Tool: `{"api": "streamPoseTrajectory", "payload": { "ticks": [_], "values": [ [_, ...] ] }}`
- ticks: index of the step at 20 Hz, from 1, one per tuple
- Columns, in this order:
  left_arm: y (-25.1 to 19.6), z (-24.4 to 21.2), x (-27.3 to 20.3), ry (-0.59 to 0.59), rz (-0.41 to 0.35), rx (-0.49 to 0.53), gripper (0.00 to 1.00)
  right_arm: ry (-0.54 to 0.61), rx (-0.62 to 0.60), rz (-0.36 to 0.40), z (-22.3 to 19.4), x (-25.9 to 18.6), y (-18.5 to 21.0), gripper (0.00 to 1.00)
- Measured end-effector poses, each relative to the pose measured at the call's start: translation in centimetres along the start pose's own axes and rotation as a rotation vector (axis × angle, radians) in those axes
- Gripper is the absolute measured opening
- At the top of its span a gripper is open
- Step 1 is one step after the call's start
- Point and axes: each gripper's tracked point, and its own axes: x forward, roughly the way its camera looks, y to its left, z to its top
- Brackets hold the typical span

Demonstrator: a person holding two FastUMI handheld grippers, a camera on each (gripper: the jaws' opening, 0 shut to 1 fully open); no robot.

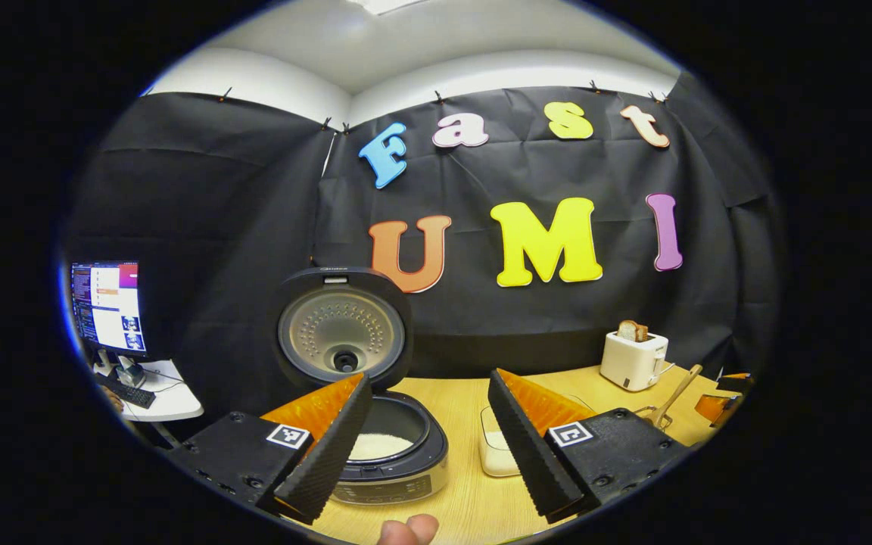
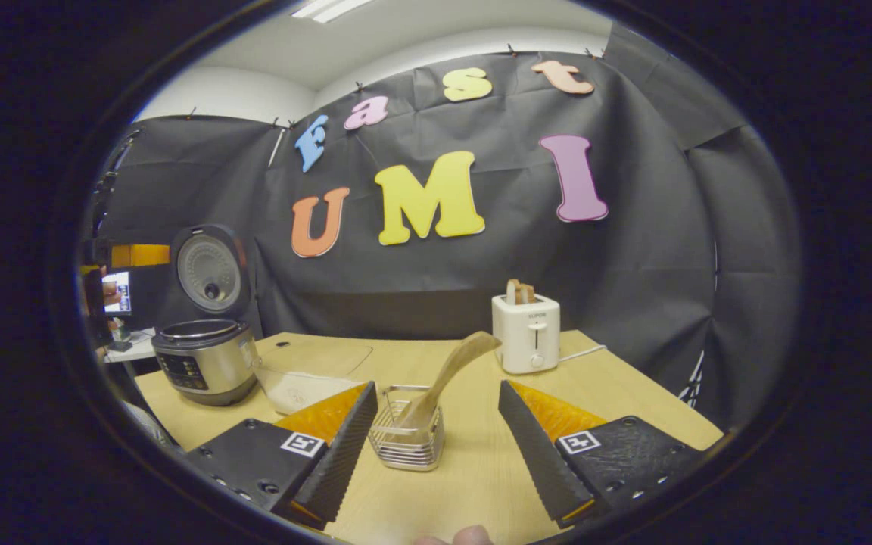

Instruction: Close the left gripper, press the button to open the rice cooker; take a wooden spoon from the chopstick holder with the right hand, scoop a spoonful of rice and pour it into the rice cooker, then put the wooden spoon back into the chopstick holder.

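Rice cooker [image 1: 383,446] lid up, rice inside. Wooden spoon [image 2: 447,375] in chopstick holder [image 2: 408,439]. L claw [image 1: 427,446] & R claw [image 2: 436,454] both released.

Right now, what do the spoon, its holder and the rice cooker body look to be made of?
Spoon: wood, pale matte tan. Chopstick holder: shiny metal wire, seen through its bars. Rice cooker: brushed, silvery body, probably steel, with dark trim that looks plastic.

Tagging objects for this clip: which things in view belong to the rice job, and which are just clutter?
Job:
rice cooker, lid up
wooden spoon, standing in the chopstick holder
clear container of rice
left gripper and right gripper, fingers apart

Clutter:
toaster with bread
monitor and keyboard on the side desk
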Motion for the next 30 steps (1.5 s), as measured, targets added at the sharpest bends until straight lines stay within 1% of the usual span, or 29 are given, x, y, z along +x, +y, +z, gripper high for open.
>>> {"api": "streamPoseTrajectory", "payload": {
  "ticks": [2,3,4,6,7,9,10,11,12,14,15,16,17,18,19,20,21,23,24,25,27,28,30],
  "values": [
    [-0.9,-0.6,-0.7,-0.014,-0.018,-0.008,0.98,0.022,0.018,-0.01,-0.5,0.6,0.1,0.92],
    [-0.8,-0.8,-0.9,-0.02,-0.019,-0.01,0.99,0.032,0.027,-0.019,-0.7,1.0,0.0,0.92],
    [-0.7,-1.0,-1.0,-0.028,-0.018,-0.009,0.99,0.04,0.034,-0.025,-0.9,1.3,0.0,0.96],
    [-0.9,-1.4,-1.8,-0.043,-0.029,0.0,1.0,0.051,0.039,-0.04,-0.9,2.0,-0.3,0.96],
    [-1.0,-1.7,-2.0,-0.049,-0.03,0.001,1.0,0.055,0.038,-0.051,-0.9,2.5,-0.5,0.92],
    [-1.5,-2.1,-2.1,-0.059,-0.031,0.006,1.0,0.065,0.03,-0.075,-1.0,3.6,-0.8,0.92],
    [-1.8,-2.6,-2.1,-0.053,-0.035,0.01,1.0,0.072,0.022,-0.074,-1.1,4.2,-0.7,0.96],
    [-1.8,-3.0,-2.1,-0.052,-0.036,0.013,1.0,0.082,0.017,-0.077,-1.4,4.9,-0.7,0.92],
    [-1.8,-3.4,-2.1,-0.049,-0.033,0.016,1.0,0.097,0.02,-0.074,-1.7,5.6,-0.5,0.96],
    [-1.4,-4.1,-2.1,-0.048,-0.027,0.023,1.0,0.127,0.032,-0.068,-2.2,7.0,-0.3,0.96],
    [-1.1,-4.1,-1.9,-0.043,-0.021,0.039,1.0,0.14,0.045,-0.066,-2.4,7.7,-0.3,0.92],
    [-0.4,-4.2,-2.1,-0.04,0.001,0.048,1.0,0.147,0.058,-0.068,-2.4,8.3,-0.4,0.92],
    [-0.3,-3.9,-2.0,-0.051,0.007,0.047,1.0,0.15,0.067,-0.069,-2.5,8.8,-0.3,0.9],
    [-0.5,-4.0,-2.0,-0.05,-0.005,0.045,1.0,0.152,0.07,-0.069,-2.4,9.2,-0.2,0.94],
    [-0.5,-4.0,-2.0,-0.048,-0.008,0.041,1.0,0.153,0.069,-0.073,-2.5,9.7,-0.2,0.94],
    [-0.3,-4.1,-2.0,-0.044,-0.006,0.038,1.0,0.152,0.072,-0.073,-2.3,10.2,-0.1,1.0],
    [-0.3,-4.1,-2.1,-0.04,-0.008,0.038,1.0,0.146,0.077,-0.071,-2.2,10.5,-0.1,0.94],
    [-0.3,-4.1,-2.1,-0.036,-0.012,0.05,1.0,0.139,0.081,-0.07,-2.1,11.3,-0.2,0.94],
    [-0.2,-4.1,-2.1,-0.042,-0.01,0.055,1.0,0.142,0.086,-0.071,-2.0,11.5,-0.2,0.86],
    [-0.1,-3.9,-2.2,-0.049,-0.007,0.053,1.0,0.146,0.09,-0.074,-2.2,11.9,-0.4,0.81],
    [-0.1,-3.9,-2.2,-0.05,-0.013,0.037,1.0,0.152,0.105,-0.066,-2.3,12.1,-0.4,0.62],
    [-0.3,-3.8,-2.2,-0.048,-0.018,0.033,1.0,0.149,0.112,-0.067,-2.1,12.2,-0.6,0.56],
    [0.1,-3.9,-2.2,-0.045,-0.009,0.033,1.0,0.141,0.113,-0.07,-1.9,12.2,-0.7,0.55]
  ]
}}
